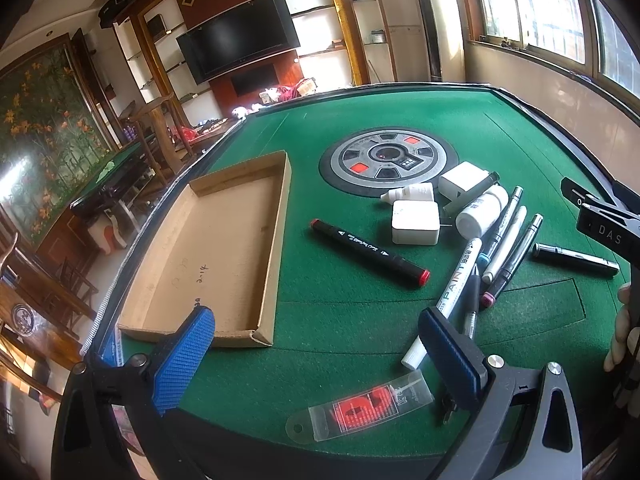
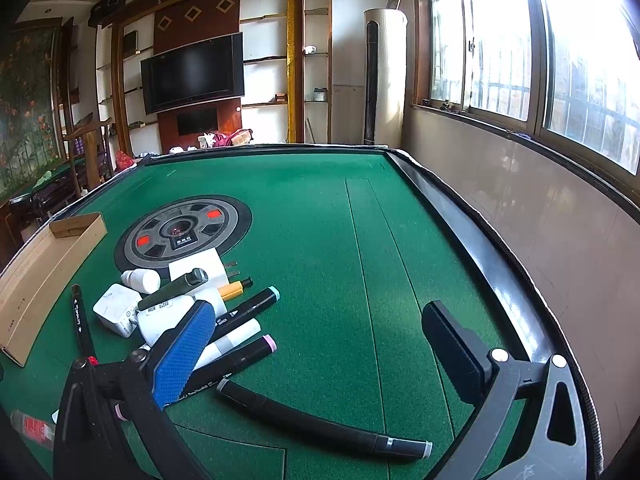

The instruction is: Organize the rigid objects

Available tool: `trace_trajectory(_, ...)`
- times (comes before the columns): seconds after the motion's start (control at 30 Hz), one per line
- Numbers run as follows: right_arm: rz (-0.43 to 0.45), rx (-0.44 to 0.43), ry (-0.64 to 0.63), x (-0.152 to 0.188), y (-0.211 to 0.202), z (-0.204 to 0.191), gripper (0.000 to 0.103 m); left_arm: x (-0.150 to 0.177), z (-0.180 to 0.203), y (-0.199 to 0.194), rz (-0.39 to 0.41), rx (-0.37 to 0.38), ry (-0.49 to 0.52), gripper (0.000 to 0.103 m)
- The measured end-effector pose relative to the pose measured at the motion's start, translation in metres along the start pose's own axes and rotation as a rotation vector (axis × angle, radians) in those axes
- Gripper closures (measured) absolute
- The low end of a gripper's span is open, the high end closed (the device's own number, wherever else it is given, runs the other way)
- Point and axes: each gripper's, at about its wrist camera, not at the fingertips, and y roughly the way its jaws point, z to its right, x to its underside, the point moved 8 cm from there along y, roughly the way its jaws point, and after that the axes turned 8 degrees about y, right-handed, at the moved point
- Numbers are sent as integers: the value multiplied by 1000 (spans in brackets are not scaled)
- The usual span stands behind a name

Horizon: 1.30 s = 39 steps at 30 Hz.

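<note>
1. Green table (image 1: 360, 128): the whole job sits on its felt. No item has gone into the tray yet, so my guess is the sorting has barely begun.
2. Cardboard tray (image 1: 208, 248): empty, at the left, its long axis running away from the cameras.
3. Pile (image 1: 472, 224) of chargers, bottles and markers, well right of the tray.
4. Left gripper (image 1: 316, 344): jaws spread wide, nothing held, low over the near edge between tray and pile.
5. Right gripper (image 2: 320, 344): also wide open and empty, at the pile's right side.
6. Black pen (image 2: 320, 420): lies apart from the pile, just ahead of and between the right fingers, long axis crosswise to them. The right hand is nearer, so it is the likely first pick.
</note>
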Motion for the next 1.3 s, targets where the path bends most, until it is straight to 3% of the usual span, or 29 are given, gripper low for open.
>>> trace_trajectory(1.3,-19,15,-2,7,1,3,0,9,-2,7,-18,20,-15,0)
